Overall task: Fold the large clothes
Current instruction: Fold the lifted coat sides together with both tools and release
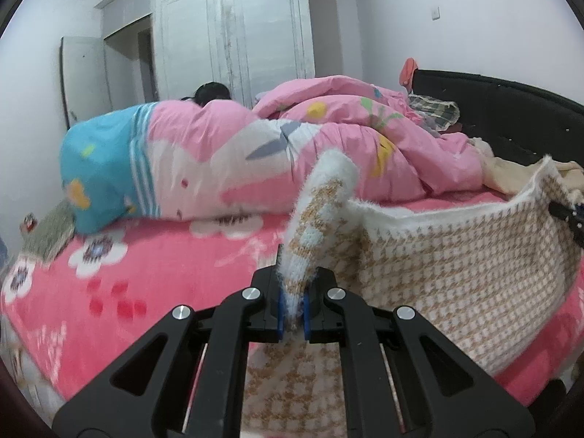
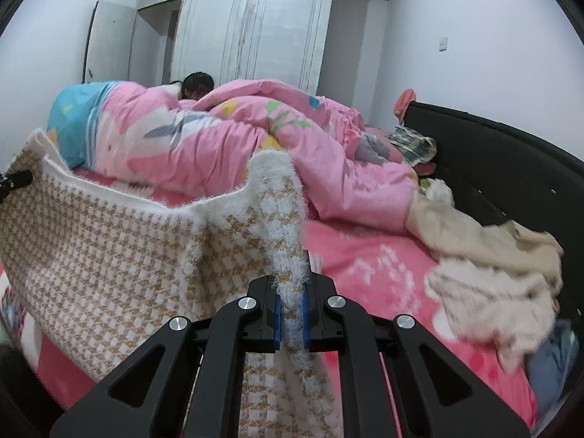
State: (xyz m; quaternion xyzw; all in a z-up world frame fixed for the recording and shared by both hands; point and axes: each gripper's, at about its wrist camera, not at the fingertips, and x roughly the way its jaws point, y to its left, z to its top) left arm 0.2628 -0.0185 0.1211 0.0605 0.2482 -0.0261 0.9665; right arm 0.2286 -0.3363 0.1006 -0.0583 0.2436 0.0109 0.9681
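Above the pink floral bed sheet (image 1: 120, 284) the houndstooth knit garment (image 1: 456, 255) is hanging stretched between the two grippers, its fuzzy white edge sagging in a shallow curve between them. Its lower part is draping down toward the sheet's near edge.

On the garment's left end, the left gripper (image 1: 294, 312) is pinching a bunched fold of the knit, with the blue pads (image 1: 281, 310) pressing close on either side of it and the fabric rising out of the narrow gap. On the garment's right end, the right gripper (image 2: 291, 323) is clamping a fuzzy strip of the same knit in just the same narrow way.

Beyond the garment, a pink and blue quilt (image 1: 204, 160) is lying heaped across the sheet, with a dark-haired head (image 1: 213, 93) showing behind it. To the right of the garment, a pile of cream clothes (image 2: 489, 262) is sitting on the sheet, close to the black headboard (image 2: 511, 171). White wardrobe doors (image 1: 233, 36) are standing behind the quilt.
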